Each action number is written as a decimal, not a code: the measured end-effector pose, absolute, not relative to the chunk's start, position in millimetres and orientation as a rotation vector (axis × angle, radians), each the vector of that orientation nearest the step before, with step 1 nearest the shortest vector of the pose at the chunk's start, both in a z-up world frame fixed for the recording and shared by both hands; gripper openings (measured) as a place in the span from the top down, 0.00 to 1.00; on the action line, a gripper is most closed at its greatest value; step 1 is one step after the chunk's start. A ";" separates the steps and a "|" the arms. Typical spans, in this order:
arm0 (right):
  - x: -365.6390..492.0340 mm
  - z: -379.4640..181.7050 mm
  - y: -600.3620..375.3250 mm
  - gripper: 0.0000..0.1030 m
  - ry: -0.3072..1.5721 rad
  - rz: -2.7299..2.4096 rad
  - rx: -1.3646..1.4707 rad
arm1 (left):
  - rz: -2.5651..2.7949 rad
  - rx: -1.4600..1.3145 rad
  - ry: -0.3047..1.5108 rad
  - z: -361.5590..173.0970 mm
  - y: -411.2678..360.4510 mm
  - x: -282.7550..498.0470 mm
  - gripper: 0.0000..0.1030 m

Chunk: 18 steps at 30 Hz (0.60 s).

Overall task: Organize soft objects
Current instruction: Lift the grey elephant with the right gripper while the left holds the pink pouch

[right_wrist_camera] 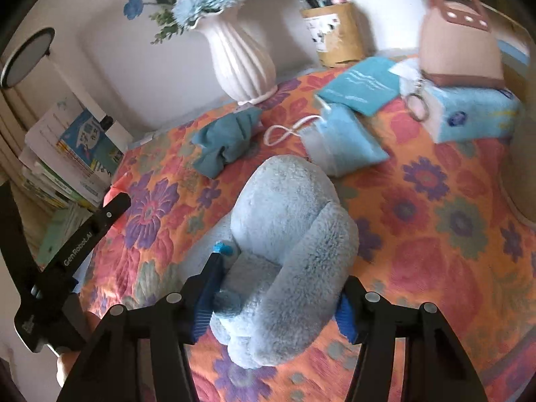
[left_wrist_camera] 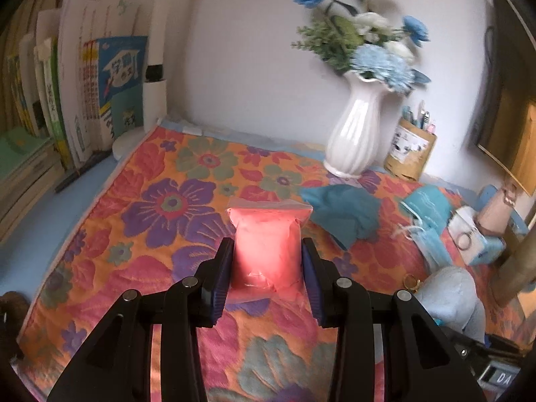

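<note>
In the left wrist view my left gripper [left_wrist_camera: 268,248] is shut on a clear bag of pink soft stuff [left_wrist_camera: 268,234], held just above the flowered cloth [left_wrist_camera: 160,221]. The same bag [right_wrist_camera: 115,187] peeks out at the left edge of the right wrist view. A light blue plush toy [right_wrist_camera: 288,234] lies on the cloth and fills the gap of my right gripper [right_wrist_camera: 281,274]. Both blue pads press into its fur, and the right fingertip is hidden behind it. The plush toy [left_wrist_camera: 449,298] also shows low on the right in the left wrist view.
A crumpled teal cloth [right_wrist_camera: 227,140], blue face masks [right_wrist_camera: 338,140] and a teal pouch [right_wrist_camera: 361,83] lie behind the plush. A white vase [right_wrist_camera: 241,63], a pen holder [right_wrist_camera: 338,33] and a tissue box [right_wrist_camera: 469,114] line the back. Books [left_wrist_camera: 67,100] stand at the left.
</note>
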State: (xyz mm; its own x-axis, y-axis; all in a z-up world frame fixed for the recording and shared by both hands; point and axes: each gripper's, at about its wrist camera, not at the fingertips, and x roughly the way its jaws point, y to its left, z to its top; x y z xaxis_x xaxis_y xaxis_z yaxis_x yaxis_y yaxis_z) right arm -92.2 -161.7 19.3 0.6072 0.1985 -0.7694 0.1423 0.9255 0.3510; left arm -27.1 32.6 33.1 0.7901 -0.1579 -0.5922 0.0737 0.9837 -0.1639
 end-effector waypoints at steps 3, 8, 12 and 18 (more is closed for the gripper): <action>-106.7 24.7 -174.4 0.53 0.915 0.033 0.405 | -0.181 -0.164 0.665 34.3 19.1 -44.4 0.65; -126.0 23.4 -199.7 0.58 0.960 0.037 0.457 | -0.253 -0.153 0.677 37.2 -17.7 -71.0 0.64; -134.0 20.1 -219.6 0.58 0.966 0.081 0.550 | -0.281 -0.148 0.691 37.9 -34.5 -80.2 0.64; -125.7 11.3 -233.8 0.42 1.024 0.127 0.597 | -0.272 -0.165 0.696 40.1 -33.9 -85.3 0.65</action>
State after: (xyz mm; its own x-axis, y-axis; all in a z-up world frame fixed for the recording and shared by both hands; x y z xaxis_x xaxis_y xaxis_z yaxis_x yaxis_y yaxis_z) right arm -125.7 -233.8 11.3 0.5277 0.3699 -0.7646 0.1721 0.8350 0.5227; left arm -85.3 -33.9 40.1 0.7342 -0.3006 -0.6087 0.1915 0.9519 -0.2390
